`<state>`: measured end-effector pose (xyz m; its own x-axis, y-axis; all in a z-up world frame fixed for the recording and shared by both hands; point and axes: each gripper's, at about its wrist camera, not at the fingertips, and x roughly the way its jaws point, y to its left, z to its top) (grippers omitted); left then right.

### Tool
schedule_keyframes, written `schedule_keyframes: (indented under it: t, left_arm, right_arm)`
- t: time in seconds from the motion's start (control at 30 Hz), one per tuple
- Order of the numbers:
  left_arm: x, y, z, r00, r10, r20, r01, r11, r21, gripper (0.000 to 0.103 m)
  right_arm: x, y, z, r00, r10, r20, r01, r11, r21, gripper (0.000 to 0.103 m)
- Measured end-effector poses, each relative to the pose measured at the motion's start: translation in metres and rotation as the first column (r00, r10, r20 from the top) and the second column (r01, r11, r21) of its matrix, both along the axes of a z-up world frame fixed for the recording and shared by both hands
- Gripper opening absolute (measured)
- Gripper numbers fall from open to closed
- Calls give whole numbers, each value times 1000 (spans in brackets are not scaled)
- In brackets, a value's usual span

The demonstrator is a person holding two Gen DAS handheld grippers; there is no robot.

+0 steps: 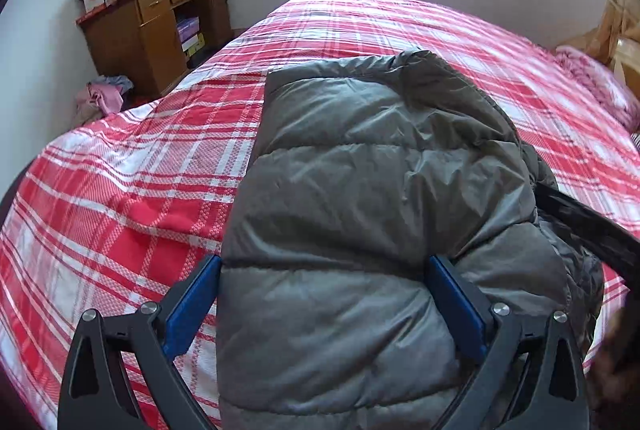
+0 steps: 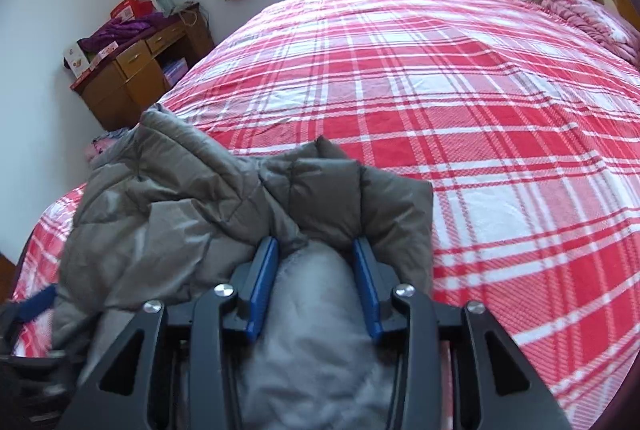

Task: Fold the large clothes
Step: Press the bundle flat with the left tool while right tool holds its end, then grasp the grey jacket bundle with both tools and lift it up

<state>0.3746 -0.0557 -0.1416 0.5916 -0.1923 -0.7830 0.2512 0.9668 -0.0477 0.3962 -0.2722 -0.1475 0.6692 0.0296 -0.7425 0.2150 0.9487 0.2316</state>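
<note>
A grey quilted puffer jacket [image 1: 360, 189] lies lengthwise on the red and white plaid bed [image 1: 120, 189]. In the left wrist view my left gripper [image 1: 325, 262] has its blue fingers set wide, and the jacket's near end fills the whole gap between them. In the right wrist view my right gripper [image 2: 316, 242] is shut on a bunched fold of the jacket [image 2: 180, 197]. Pale grey lining [image 2: 312, 310] is squeezed between its pads, and a dark padded flap sticks out past the tips. One blue finger [image 2: 38, 304] of the left gripper shows blurred at the lower left.
A wooden desk [image 1: 156, 25] piled with boxes and a purple garment stands in the far left corner. Loose clothes [image 1: 106, 97] lie on the floor beside it. A pink blanket [image 1: 596, 85] sits at the bed's far right. The bed's edge runs along the left.
</note>
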Motion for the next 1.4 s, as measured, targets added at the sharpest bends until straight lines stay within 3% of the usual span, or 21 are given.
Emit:
schedule_keyframes:
  t: [0.17, 0.27, 0.4, 0.77, 1.23, 1.33, 1.4]
  left_arm:
    - [5, 2, -4, 1000, 5, -15, -5, 1000, -25, 101]
    - [5, 0, -4, 1000, 8, -6, -9, 1000, -19, 101]
    - [1, 0, -4, 1000, 5, -1, -5, 1000, -7, 101]
    - [-4, -11, -7, 999, 19, 35, -21, 998, 55, 101]
    - [-22, -22, 2, 994, 4, 111, -22, 987, 158, 101]
    - [-28, -21, 12, 992, -15, 122, -8, 982, 191, 101]
    - [-34, -20, 20, 990, -30, 139, 0, 977, 214, 101]
  right_arm:
    - [-63, 17, 45, 987, 117, 112, -112, 993, -44, 43]
    - [-85, 33, 38, 987, 139, 84, -133, 988, -78, 43]
    - [-82, 42, 11, 989, 136, 48, -130, 985, -112, 43]
    - [-71, 30, -16, 990, 140, 12, -140, 990, -23, 43]
    - [-78, 37, -7, 989, 145, 36, -141, 987, -82, 44]
    - [-83, 32, 6, 989, 141, 47, -139, 989, -43, 50]
    - [-90, 23, 19, 988, 122, 95, -123, 992, 2, 72]
